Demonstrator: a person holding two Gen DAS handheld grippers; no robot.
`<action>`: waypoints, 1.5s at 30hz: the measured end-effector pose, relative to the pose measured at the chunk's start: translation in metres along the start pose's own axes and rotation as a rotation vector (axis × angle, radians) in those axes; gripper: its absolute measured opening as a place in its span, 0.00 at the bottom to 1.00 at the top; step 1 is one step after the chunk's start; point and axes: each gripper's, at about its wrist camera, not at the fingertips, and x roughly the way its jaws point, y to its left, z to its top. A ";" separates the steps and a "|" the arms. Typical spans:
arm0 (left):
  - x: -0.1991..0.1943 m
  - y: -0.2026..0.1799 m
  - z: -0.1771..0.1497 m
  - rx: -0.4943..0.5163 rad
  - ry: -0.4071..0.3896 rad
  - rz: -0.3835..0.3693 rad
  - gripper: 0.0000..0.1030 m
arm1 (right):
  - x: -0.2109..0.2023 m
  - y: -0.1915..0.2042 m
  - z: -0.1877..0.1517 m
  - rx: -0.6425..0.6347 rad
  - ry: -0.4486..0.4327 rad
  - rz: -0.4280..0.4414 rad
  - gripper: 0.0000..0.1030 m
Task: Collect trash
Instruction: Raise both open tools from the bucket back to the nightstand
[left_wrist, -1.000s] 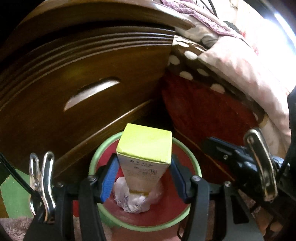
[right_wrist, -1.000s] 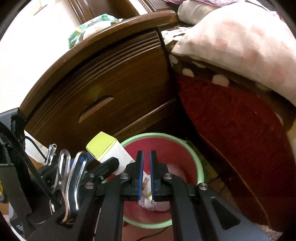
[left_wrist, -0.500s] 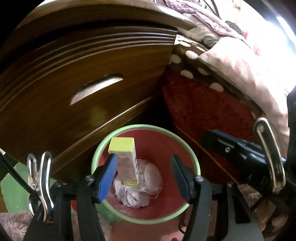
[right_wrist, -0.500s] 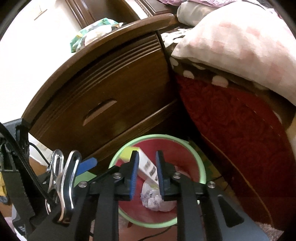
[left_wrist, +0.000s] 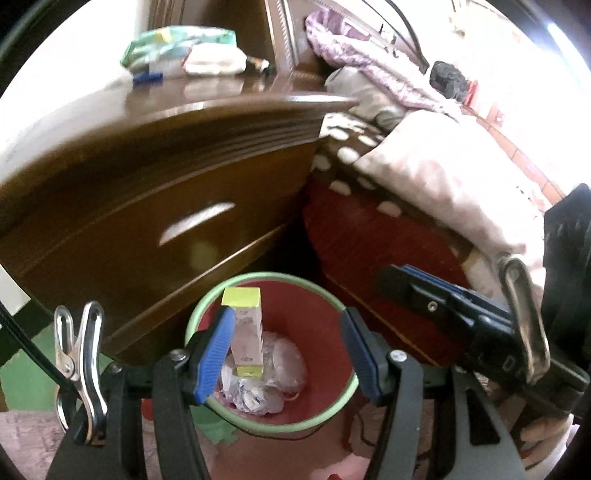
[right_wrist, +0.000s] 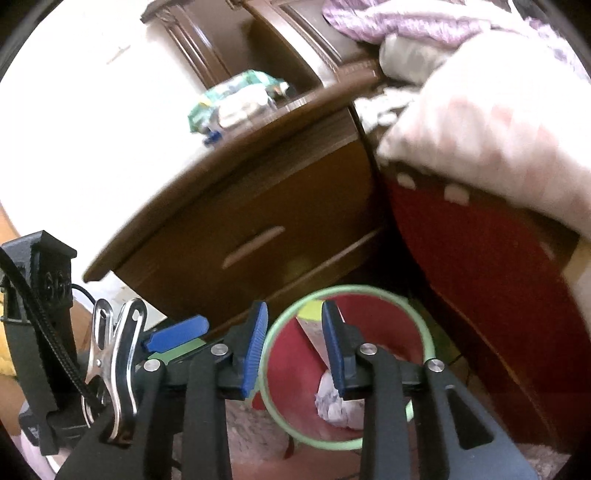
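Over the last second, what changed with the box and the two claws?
The left claw let go of the box, which now stands in the red bin on crumpled paper. The right claw has just been opening, nothing between its pads. Both views pulled back. Bin and nightstand stayed put.

The left tool (left_wrist: 284, 350) hangs over a red plastic waste bin with a pale green rim (left_wrist: 338, 402), its blue-padded jaws spread wide with nothing between them. Inside the bin a tall white carton with yellow-green ends (left_wrist: 246, 334) stands nearly upright on crumpled white paper and wrappers (left_wrist: 266, 384) — clear of both pads. Just behind the bin is a dark brown wooden nightstand with a curved drawer front (left_wrist: 147, 206); a green and white packet (left_wrist: 177, 44) lies on top. To the right, a bed with a red cover (left_wrist: 369, 236) and a pale pink blanket (left_wrist: 443, 184).
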 end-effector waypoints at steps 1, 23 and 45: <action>-0.006 -0.002 0.002 0.001 -0.008 -0.005 0.61 | -0.004 0.002 0.002 -0.006 -0.007 0.001 0.31; -0.097 0.017 0.093 0.007 -0.150 0.057 0.61 | -0.087 0.066 0.078 -0.271 -0.177 -0.022 0.31; -0.081 0.072 0.197 0.014 -0.169 0.158 0.61 | -0.052 0.096 0.158 -0.416 -0.185 -0.097 0.31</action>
